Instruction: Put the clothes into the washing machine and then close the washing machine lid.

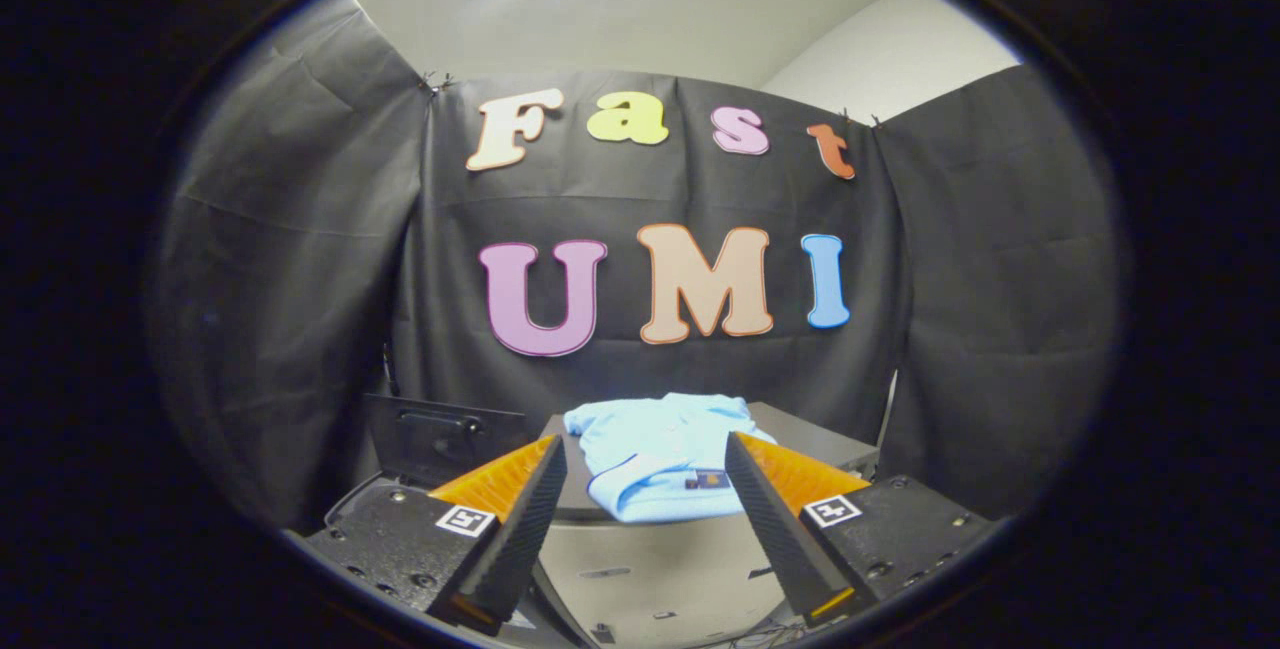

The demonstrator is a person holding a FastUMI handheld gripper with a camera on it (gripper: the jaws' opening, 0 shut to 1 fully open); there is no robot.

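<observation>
My gripper (645,454) is held level, looking straight across the booth, and its two fingers stand spread wide with nothing between them — they grip nothing. The left fingertip (548,459) and the right one sit well apart, each pointing toward the far side.

Just beyond the fingertips, and framed in the gap between them, lies the light blue garment (650,449). It is a loosely folded shirt, with a dark-edged collar or hem showing along its near left side and a small dark tag near its near edge. It rests on the flat dark top (810,439) of a box-like unit, and its near edge hangs slightly over the front of that top. Below it I see the pale front panel (650,569) of the unit, running down between my fingers.

To the left of the garment, farther back than my left finger, a dark panel (440,439) stands tilted upward — it carries a recessed handle. I cannot tell for certain whether this is the washing machine lid. Behind everything hangs the black cloth wall (300,259), with a pale ceiling above it.
</observation>
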